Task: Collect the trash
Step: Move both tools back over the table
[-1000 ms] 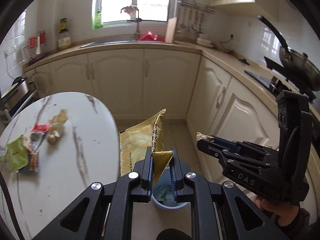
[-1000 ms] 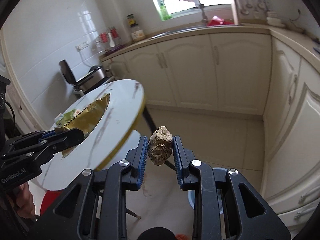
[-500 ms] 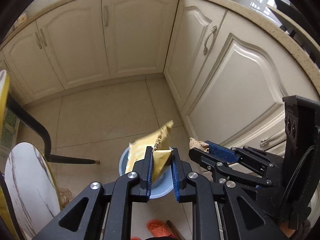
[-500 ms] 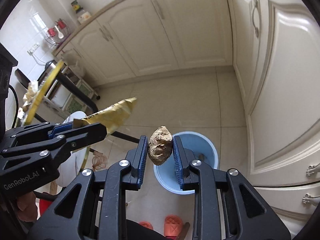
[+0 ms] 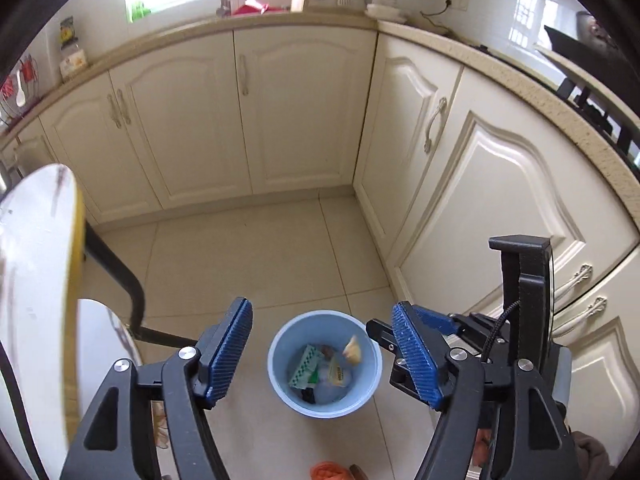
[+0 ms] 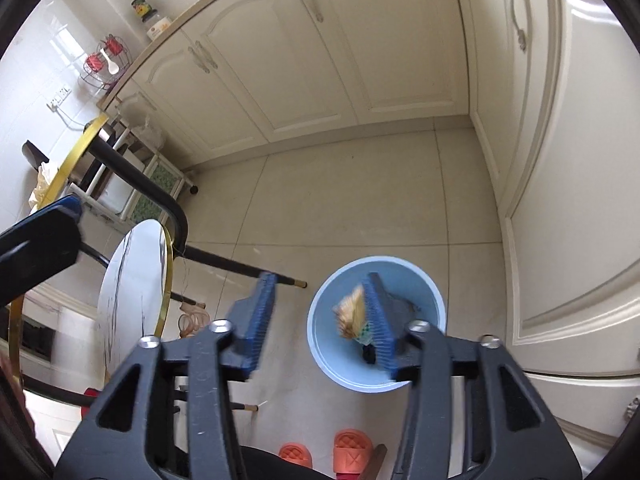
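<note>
Here the left gripper (image 5: 322, 360) hangs above the floor with its jaws spread wide and nothing between them; its blue ribbed pads (image 5: 226, 354) frame a light blue trash bin (image 5: 280, 384) standing on the beige tiled floor (image 5: 248, 264) directly below. Inside the bin lie a green-and-white checked wrapper (image 5: 305, 369), a pale yellow packet (image 5: 338, 374) and a tan lump (image 5: 353, 350) near the far right wall.

The right gripper (image 6: 320, 316) also has its jaws apart and holds nothing. A blurred yellow-brown scrap (image 6: 352, 312) shows just beside the inner face of its right pad, over the bin's opening (image 6: 324, 344); whether it touches the pad cannot be told. In the left wrist view the right gripper (image 5: 404, 334) sits just right of the bin.

To the left stands a round marble table with a gold rim (image 6: 132, 304) on black legs (image 6: 236, 266), and a second gold-rimmed top (image 5: 76, 280) higher up. Cream cabinet doors (image 5: 304, 108) run along the back and right, under a counter (image 5: 248, 24) carrying a sink tap and a jar. Orange slippers (image 6: 350, 456) lie at the bottom edge of the floor.
</note>
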{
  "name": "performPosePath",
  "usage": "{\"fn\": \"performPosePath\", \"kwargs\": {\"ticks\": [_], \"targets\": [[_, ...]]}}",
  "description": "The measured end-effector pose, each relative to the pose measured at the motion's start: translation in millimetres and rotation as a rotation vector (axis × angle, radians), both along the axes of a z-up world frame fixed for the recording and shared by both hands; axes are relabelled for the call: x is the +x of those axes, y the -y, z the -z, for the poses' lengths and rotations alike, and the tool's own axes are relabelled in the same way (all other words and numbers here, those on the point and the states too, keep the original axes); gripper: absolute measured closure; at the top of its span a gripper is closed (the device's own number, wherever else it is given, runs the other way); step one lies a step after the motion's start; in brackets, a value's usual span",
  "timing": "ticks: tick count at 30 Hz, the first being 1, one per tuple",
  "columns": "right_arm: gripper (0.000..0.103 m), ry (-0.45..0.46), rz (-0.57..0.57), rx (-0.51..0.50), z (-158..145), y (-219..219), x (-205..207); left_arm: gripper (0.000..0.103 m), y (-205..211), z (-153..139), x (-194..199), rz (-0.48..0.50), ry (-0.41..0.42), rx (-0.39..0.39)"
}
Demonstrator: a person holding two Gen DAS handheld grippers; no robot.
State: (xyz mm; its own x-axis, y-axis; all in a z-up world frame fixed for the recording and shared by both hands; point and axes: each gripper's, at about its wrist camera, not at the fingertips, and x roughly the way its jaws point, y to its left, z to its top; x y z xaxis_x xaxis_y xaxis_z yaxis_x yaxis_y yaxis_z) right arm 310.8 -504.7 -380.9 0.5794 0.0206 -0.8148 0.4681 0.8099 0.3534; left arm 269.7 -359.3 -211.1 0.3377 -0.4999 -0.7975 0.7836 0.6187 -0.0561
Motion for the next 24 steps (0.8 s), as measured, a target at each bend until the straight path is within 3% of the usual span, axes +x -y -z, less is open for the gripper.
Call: {"fn": "performPosePath", "kwargs": {"ticks": [2,6,8,12,13,18,20,24], "targets": [[0.051,0.016,0.010,-0.023,-14.4,-6.2,-5.6,0.033,-15.7,-17.7,-18.6,-0.011,0.029,-0.026],[0.044,0.082,0.010,-0.082,-60.3,-27.2,-19.5,0.021,-66.9,-57.9,-65.0,-0.049,0.100,-0.083],[0.032,0.129,0.001,-0.118,-87.4,-43.8,-26.4,0.018,-93.8,-78.6,-88.4,-0.083,0.155,-0.106],[0.025,0.213,-0.066,-0.181,-140.3,-86.8,-34.6,0.008,-150.9,-107.5,-129.0,-0.216,0.260,-0.120],[0.019,0.235,-0.081,-0.201,-153.3,-99.3,-36.4,0.007,-165.5,-112.8,-137.4,-0.249,0.278,-0.119],[0.014,0.320,-0.167,-0.256,-200.3,-155.0,-36.7,0.002,-243.4,-135.5,-170.8,-0.382,0.324,-0.150],[0.010,0.334,-0.206,-0.278,-212.0,-176.8,-30.8,0.001,-276.1,-140.6,-184.3,-0.436,0.336,-0.149],[0.010,0.334,-0.287,-0.294,-221.7,-221.3,-11.6,0.001,-326.2,-141.8,-196.6,-0.539,0.315,-0.156]]}}
